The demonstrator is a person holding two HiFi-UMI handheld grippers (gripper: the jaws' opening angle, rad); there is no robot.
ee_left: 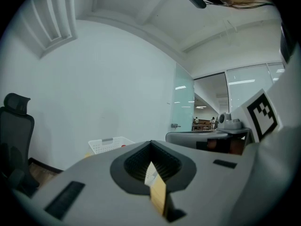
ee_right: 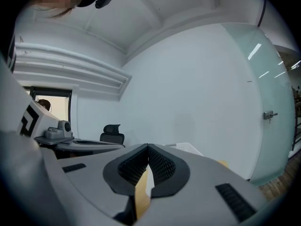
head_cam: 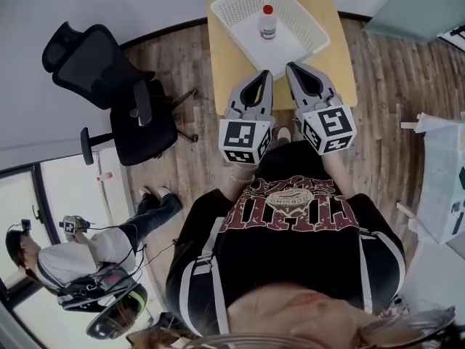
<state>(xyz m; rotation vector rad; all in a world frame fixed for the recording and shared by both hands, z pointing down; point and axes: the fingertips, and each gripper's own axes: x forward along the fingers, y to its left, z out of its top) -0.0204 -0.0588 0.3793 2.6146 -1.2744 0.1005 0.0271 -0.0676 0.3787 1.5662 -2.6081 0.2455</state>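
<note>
Before the basket (head_cam: 234, 18), left tongs (head_cam: 265, 74) and right tongs (head_cam: 291, 67) sit closed.

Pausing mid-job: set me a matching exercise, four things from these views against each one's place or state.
Things:
1. bottle
2. basket
3. office chair
4. left gripper

Places or states:
A. on the wooden floor, left of the table
B. shut, nothing between its jaws
C. upright inside the basket
D. on the table

Pairs: 1-C, 2-D, 3-A, 4-B
</note>
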